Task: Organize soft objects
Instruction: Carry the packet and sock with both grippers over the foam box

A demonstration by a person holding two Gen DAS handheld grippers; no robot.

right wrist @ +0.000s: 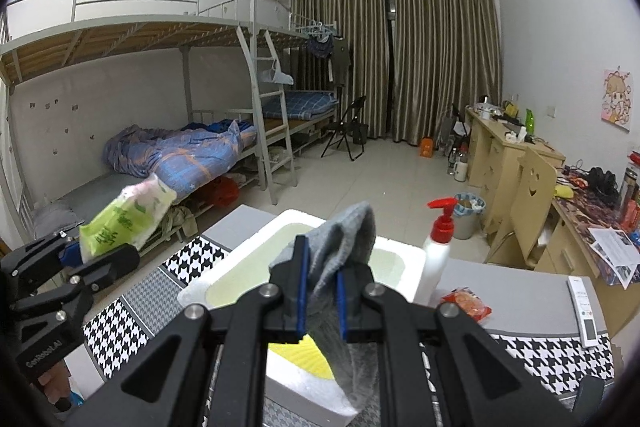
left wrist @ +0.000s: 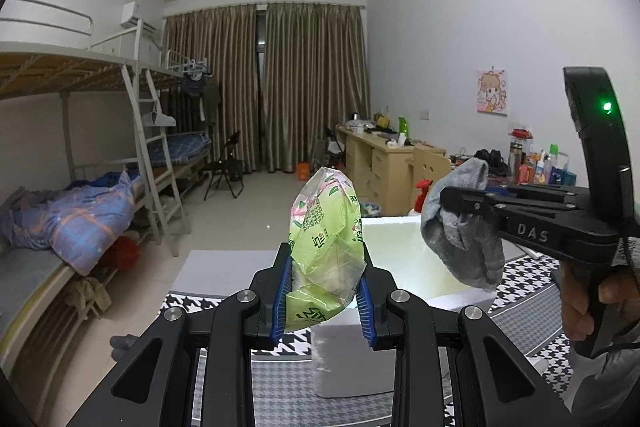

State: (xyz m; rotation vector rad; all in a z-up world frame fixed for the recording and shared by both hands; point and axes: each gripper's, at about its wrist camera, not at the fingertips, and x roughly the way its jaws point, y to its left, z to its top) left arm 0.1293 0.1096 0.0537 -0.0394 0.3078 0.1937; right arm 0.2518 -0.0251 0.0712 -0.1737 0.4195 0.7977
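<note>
My left gripper (left wrist: 325, 293) is shut on a green tissue pack (left wrist: 326, 251) and holds it up in the air; it also shows at the left of the right wrist view (right wrist: 124, 223). My right gripper (right wrist: 322, 297) is shut on a grey sock (right wrist: 344, 243), which hangs down over a white foam box (right wrist: 404, 259). In the left wrist view the right gripper (left wrist: 448, 203) holds the sock (left wrist: 460, 231) above the box (left wrist: 404, 251). A yellow item (right wrist: 298, 357) lies inside the box.
The box stands on a table with a houndstooth cloth (right wrist: 192, 259). A white pump bottle with red top (right wrist: 440, 247), a red snack packet (right wrist: 466, 307) and a white remote (right wrist: 584, 311) are on the table. Bunk beds (right wrist: 180, 147) stand left, desks (right wrist: 512, 155) right.
</note>
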